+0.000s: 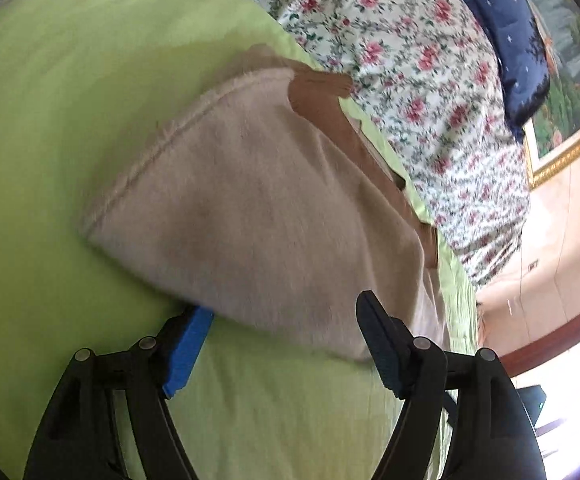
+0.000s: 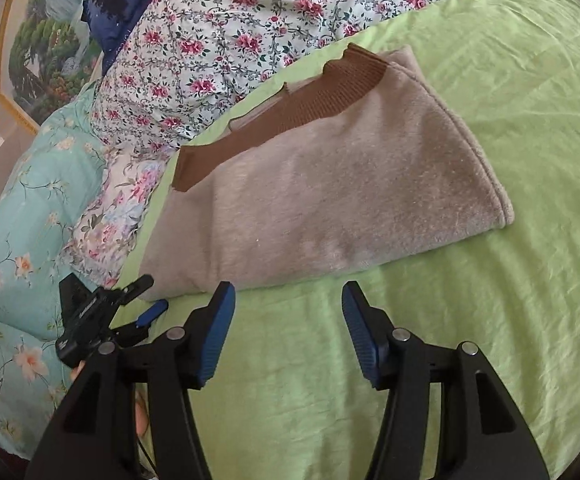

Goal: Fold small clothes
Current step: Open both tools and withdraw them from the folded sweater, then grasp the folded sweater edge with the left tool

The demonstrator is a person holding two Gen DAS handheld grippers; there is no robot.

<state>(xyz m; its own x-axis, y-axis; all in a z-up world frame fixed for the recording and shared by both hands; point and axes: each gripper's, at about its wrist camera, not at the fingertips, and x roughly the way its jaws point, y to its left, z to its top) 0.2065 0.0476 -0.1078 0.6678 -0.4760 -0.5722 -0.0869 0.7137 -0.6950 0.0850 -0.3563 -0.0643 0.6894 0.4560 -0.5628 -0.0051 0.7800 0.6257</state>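
A small beige fleece garment (image 2: 329, 184) with a brown ribbed hem (image 2: 290, 116) lies folded on the green sheet (image 2: 489, 320). My right gripper (image 2: 288, 308) is open and empty, just in front of the garment's near edge. My left gripper (image 1: 282, 320) is open; its jaws straddle the garment's (image 1: 258, 208) near corner, with the cloth lying between and over the fingers. The left gripper also shows in the right wrist view (image 2: 146, 300), at the garment's left corner.
A floral quilt (image 2: 230, 40) is bunched behind the garment. A teal floral pillow (image 2: 14, 248) and a dark blue starred pillow (image 2: 118, 4) lie to the left. A framed landscape painting (image 2: 42, 52) hangs on the wall.
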